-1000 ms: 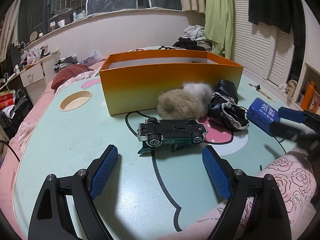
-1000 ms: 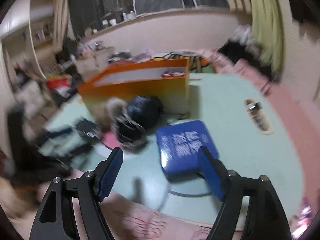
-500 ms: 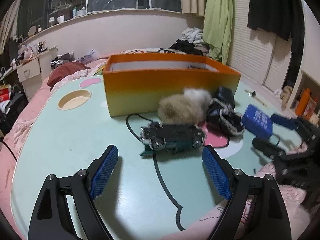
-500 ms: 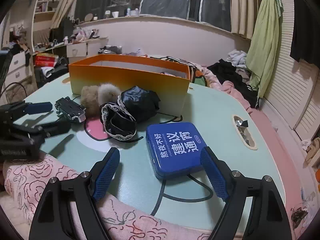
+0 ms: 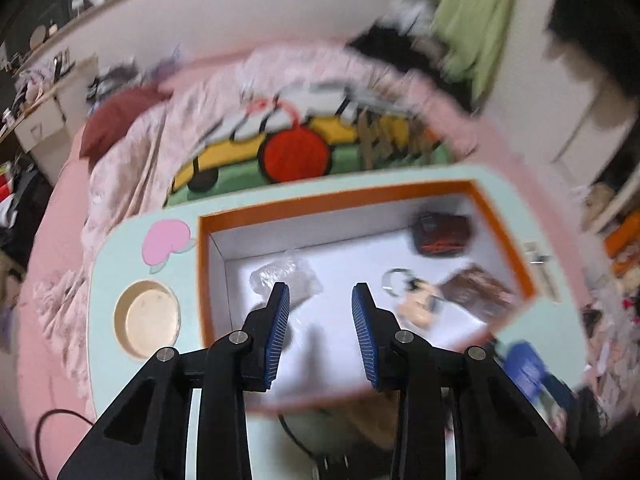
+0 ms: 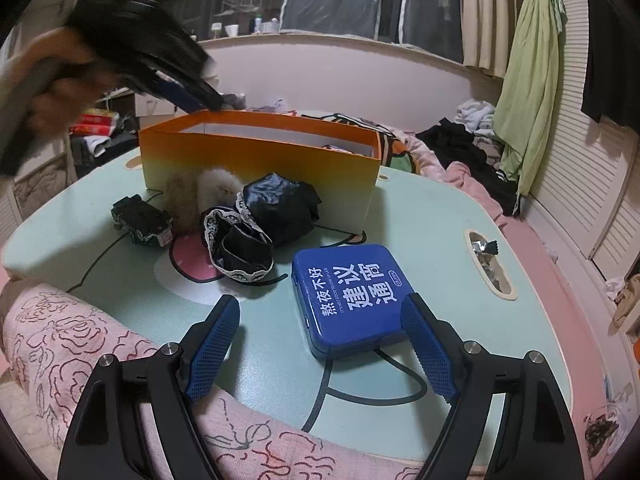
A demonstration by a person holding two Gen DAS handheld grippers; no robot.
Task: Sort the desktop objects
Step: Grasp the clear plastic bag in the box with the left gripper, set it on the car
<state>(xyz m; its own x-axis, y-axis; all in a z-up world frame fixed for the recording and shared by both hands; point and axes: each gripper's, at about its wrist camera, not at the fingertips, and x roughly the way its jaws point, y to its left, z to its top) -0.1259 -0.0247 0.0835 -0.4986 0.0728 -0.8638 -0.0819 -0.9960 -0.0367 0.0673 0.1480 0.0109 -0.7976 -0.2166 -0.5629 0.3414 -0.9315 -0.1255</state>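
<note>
We see one mint-green table [image 6: 420, 240] bearing one orange box [image 6: 260, 160]. The left gripper [image 5: 320, 288] hangs over the box. Its jaws have just been closing and stand narrow, with nothing between them. The right gripper [image 6: 320, 300] is released and spread wide, and one blue tin [image 6: 352, 296] lies on the table just ahead of it, untouched. Before the box lie two black lace-trimmed cloths [image 6: 276, 208], two fur pompoms [image 6: 200, 192] and one toy car [image 6: 140, 220]. Inside the box we count four things: one brown packet [image 5: 476, 290], one clear wrapper [image 5: 286, 276], one dark red-marked item [image 5: 440, 234] and one key ring [image 5: 416, 300].
</note>
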